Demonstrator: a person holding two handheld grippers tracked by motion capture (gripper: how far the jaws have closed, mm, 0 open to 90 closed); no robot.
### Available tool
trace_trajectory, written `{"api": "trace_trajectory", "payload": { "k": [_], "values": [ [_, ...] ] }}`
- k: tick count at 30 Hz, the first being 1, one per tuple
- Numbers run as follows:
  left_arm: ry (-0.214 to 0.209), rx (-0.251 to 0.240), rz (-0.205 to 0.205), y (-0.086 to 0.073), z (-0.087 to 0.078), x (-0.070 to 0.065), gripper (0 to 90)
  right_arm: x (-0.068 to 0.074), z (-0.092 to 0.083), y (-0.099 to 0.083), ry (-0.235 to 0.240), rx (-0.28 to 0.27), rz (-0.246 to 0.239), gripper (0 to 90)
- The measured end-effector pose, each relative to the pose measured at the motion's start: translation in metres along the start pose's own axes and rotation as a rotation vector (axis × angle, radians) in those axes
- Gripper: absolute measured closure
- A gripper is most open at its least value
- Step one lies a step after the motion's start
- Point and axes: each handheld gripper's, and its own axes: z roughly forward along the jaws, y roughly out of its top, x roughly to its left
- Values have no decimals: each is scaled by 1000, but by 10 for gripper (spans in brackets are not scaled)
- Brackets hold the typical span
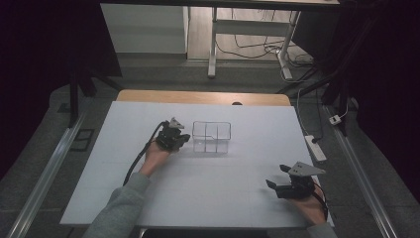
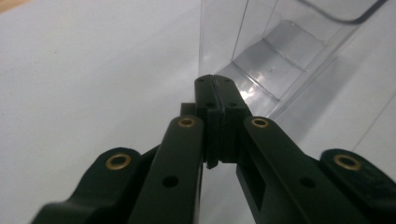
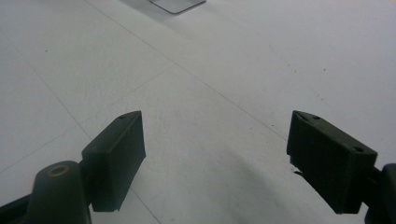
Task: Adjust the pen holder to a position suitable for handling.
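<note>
White table (image 1: 208, 183) lies bare between closed left tool (image 1: 184, 138), touching clear box (image 1: 212, 137), and open right tool (image 1: 277, 176).

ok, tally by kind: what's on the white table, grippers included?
Clear plastic divided organizer box: 1
Handheld black grippers: 2, the left gripper shut against the box's edge, the right gripper open
Total: 3

Left gripper (image 1: 184, 139) far forward on table, forearm stretched out, jaws pressed together. Right gripper (image 1: 278, 177) near the person's edge, jaws spread wide, pointing left.
</note>
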Motion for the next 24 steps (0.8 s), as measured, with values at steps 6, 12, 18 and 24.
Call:
{"api": "trace_trajectory", "payload": {
  "k": [6,12,18,24],
  "values": [
    [-10,-5,27,2,-16,-2,767,0,-1,0,1,-2,-1,187],
    [44,24,37,3,-32,-2,536,1,-1,0,10,-6,-7,187],
    [39,57,30,4,-45,-1,443,1,0,0,5,-3,-5,187],
    [25,104,49,5,-52,-1,393,1,0,0,1,2,-3,188]
  ]
}}
